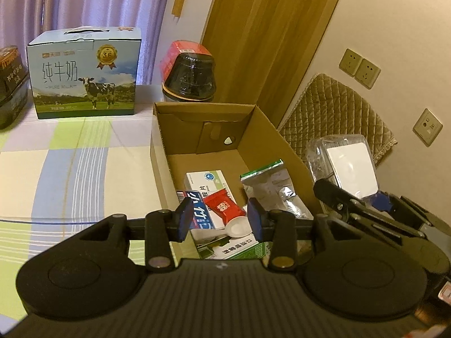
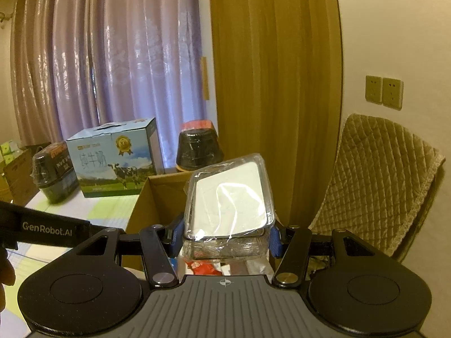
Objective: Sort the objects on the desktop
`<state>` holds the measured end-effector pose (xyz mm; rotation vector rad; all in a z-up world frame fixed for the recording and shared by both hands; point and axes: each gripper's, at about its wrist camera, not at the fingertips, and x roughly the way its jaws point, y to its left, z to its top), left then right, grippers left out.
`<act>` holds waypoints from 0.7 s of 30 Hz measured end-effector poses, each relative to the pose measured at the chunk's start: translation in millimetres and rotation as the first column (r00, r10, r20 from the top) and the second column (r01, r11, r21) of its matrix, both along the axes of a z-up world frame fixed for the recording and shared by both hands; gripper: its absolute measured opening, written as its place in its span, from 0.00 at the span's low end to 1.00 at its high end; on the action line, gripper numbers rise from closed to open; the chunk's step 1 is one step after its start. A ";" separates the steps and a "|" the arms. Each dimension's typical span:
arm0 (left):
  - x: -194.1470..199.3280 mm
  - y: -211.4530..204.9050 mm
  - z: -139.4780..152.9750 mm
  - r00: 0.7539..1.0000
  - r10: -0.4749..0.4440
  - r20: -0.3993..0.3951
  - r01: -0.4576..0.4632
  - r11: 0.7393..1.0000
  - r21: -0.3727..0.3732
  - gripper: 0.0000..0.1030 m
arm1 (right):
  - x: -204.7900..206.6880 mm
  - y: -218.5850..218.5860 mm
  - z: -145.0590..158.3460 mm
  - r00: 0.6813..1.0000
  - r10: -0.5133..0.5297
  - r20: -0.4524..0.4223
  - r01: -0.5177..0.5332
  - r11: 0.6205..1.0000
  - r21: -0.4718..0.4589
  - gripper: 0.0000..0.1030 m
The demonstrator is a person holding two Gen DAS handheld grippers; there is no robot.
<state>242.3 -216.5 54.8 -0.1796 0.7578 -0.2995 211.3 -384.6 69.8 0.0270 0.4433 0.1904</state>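
- Right gripper (image 2: 225,232): jaws clamped on a clear plastic clamshell pack with a white square insert (image 2: 229,197), one blue pad on each side of its lower end. Pack is tilted, face up toward the camera, held in the air.
- From the left wrist view the same pack (image 1: 345,166) sits above and just outside the right wall of the open brown cardboard box (image 1: 277,138). Not yet over the opening.
- Left gripper (image 1: 218,217): jaws apart, holding nothing, hovering over the near end of the box.
- Already in the box, under the left jaws: a red sachet (image 1: 224,205), a white plastic spoon (image 1: 236,229), a blue-and-white toothpaste-style carton (image 1: 197,214), a white medicine box with green print (image 1: 210,181), a silver foil pouch with a green top edge (image 1: 267,186). One more white-and-green carton at the very near edge is partly hidden, so I can't tell how it lies.
- Step in hand, my read: carry-to-box for the clamshell; the pick is done, the drop is not.
- Next move calls for shifting the right gripper leftward over the wall, lowering into the free floor at the far half of the box, then opening. The left gripper is near that path and probably should back off.
- Far: a blue milk carton case with a cow picture (image 1: 84,73) and a black shrink-wrapped tub with a red lid (image 1: 188,73) stand on the checked desk (image 1: 70,169) behind the box, untouched.
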 end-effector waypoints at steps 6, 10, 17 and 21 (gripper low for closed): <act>-5.5 12.8 -1.6 1.000 0.010 0.014 -0.010 1.000 0.026 0.39 | 0.8 4.8 2.3 1.000 0.007 0.000 -0.007 1.000 -0.004 0.52; -8.6 31.1 -4.7 0.999 0.049 0.004 -0.049 0.999 0.023 0.43 | 3.0 7.6 2.9 1.000 0.013 -0.005 -0.013 1.000 0.003 0.52; -14.1 50.8 -9.6 0.996 0.085 -0.005 -0.085 0.996 0.019 0.62 | 8.7 12.9 -1.2 0.998 0.051 -0.043 -0.048 0.997 0.061 0.66; -19.6 54.9 -13.3 0.996 0.084 -0.012 -0.083 0.996 0.024 0.66 | 4.6 12.9 0.5 0.999 0.035 -0.028 -0.033 0.998 0.062 0.73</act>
